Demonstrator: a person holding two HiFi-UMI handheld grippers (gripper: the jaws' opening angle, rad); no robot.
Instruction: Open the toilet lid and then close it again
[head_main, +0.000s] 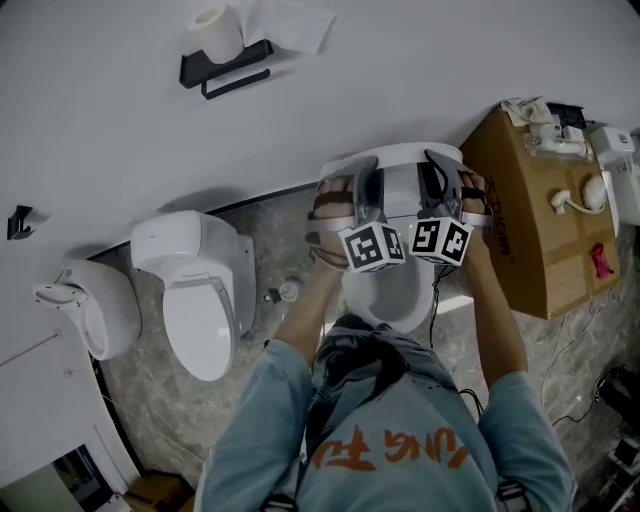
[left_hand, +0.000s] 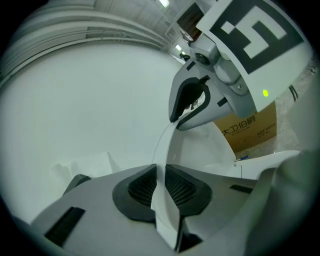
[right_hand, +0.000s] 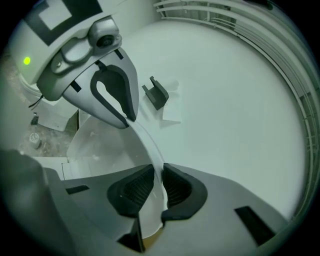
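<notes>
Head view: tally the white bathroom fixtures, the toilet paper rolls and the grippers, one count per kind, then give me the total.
White bathroom fixtures: 3
Toilet paper rolls: 1
Grippers: 2
Total: 6

Both forearms stretched forward, side by side. Our left gripper is clamped on the toilet lid rim, left of its middle, pads pressing the thin edge. Our right gripper is clamped likewise, right of the lid's middle. Marker cubes sit almost touching, on our side of the lid.
</notes>
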